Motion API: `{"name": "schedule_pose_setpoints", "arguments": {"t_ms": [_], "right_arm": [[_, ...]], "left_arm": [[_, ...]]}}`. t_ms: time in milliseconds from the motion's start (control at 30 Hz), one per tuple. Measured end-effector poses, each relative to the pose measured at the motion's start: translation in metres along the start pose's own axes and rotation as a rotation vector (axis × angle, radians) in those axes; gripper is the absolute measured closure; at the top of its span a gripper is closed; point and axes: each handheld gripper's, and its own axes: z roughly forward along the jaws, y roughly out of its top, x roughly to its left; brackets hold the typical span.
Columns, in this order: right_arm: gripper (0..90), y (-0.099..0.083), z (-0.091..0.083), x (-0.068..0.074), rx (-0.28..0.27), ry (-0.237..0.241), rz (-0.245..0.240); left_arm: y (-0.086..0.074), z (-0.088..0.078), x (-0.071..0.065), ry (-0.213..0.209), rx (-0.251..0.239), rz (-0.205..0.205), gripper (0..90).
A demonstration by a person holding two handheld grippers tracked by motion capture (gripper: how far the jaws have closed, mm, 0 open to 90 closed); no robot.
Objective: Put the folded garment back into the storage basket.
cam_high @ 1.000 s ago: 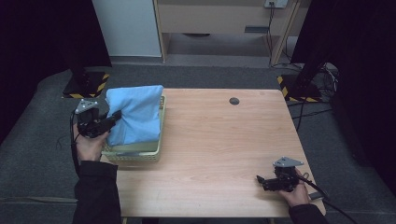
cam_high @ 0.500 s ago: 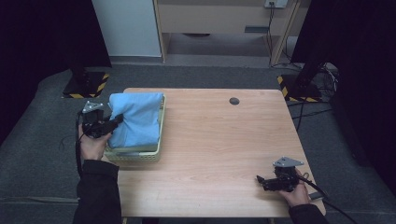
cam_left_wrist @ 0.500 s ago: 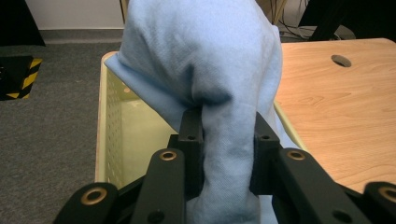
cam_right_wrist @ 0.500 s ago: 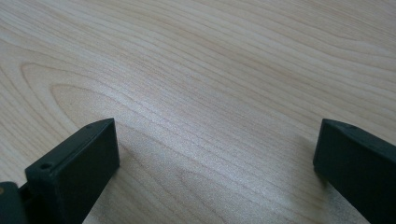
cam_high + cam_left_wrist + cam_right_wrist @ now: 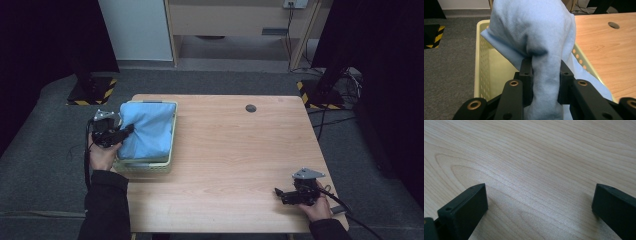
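A light wooden table [image 5: 235, 165] stands on grey carpet [image 5: 45, 150]. A small dark round hole [image 5: 251, 108] sits in the tabletop toward 1 o'clock. Two black stands on yellow-and-black striped bases rest on the floor, one at 10 o'clock [image 5: 90, 90], another at 2 o'clock [image 5: 320, 92]. A wooden cabinet [image 5: 235, 20] stands at 12 o'clock.

overhead facing forward; gripper cameras close, table [image 5: 225, 150] shared

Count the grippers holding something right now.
1. The left gripper, at the yellow basket, is clamped on the blue cloth. The right gripper hangs open over the table.
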Motion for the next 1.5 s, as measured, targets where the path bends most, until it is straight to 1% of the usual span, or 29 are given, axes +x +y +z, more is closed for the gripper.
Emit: {"name": "schedule_pose_setpoints", "arguments": {"t_ms": [133,200,300,433,600,733,867,967,1100,1133,1200,1267,1300,1400,1500], "right_arm": [[0.3,0.000,0.000,0.000,0.000,0.000,0.000],[0.3,0.000,0.000,0.000,0.000,0.000,0.000],[0.3,0.000,0.000,0.000,0.000,0.000,0.001],[0.4,0.000,0.000,0.000,0.000,-0.001,0.000],[0.3,0.000,0.000,0.000,0.000,-0.001,0.000],[0.3,0.000,0.000,0.000,0.000,-0.001,0.000],[0.3,0.000,0.000,0.000,0.000,-0.001,0.000],[0.4,0.000,0.000,0.000,0.000,-0.001,0.000],[0.3,0.000,0.000,0.000,0.000,-0.001,0.000],[0.3,0.000,0.000,0.000,0.000,-0.001,0.000],[0.3,0.000,0.000,0.000,0.000,-0.001,0.000],[0.3,0.000,0.000,0.000,0.000,-0.001,0.000],[0.3,0.000,-0.001,0.000,0.001,-0.001,0.001],[0.3,0.000,-0.001,0.000,0.001,-0.001,0.001],[0.3,-0.001,-0.001,0.000,0.001,-0.001,0.000]], "left_arm": [[0.000,0.005,0.000,0.014,0.017,0.019,72.3],[-0.001,0.006,0.001,0.017,0.020,0.021,72.3],[-0.001,0.007,0.002,0.017,0.021,0.019,72.3],[-0.003,0.011,0.002,0.015,0.030,0.026,72.2],[-0.005,0.020,0.000,0.014,0.047,0.043,72.0],[-0.007,0.026,0.001,0.021,0.063,0.044,71.5],[-0.007,0.025,0.002,0.029,0.059,0.045,70.5],[-0.007,0.024,0.002,0.043,0.048,0.052,67.6],[-0.006,0.020,0.002,0.071,0.021,0.065,63.7],[-0.006,0.018,0.003,0.079,0.007,0.062,63.1],[-0.004,0.013,0.005,0.077,-0.027,0.044,63.5],[-0.002,0.006,0.006,0.060,-0.073,0.019,63.4],[-0.002,0.003,0.006,0.055,-0.085,0.008,62.6],[0.000,0.000,0.004,0.062,-0.094,0.009,61.3],[0.000,0.002,0.001,0.072,-0.088,0.015,59.9]]}}
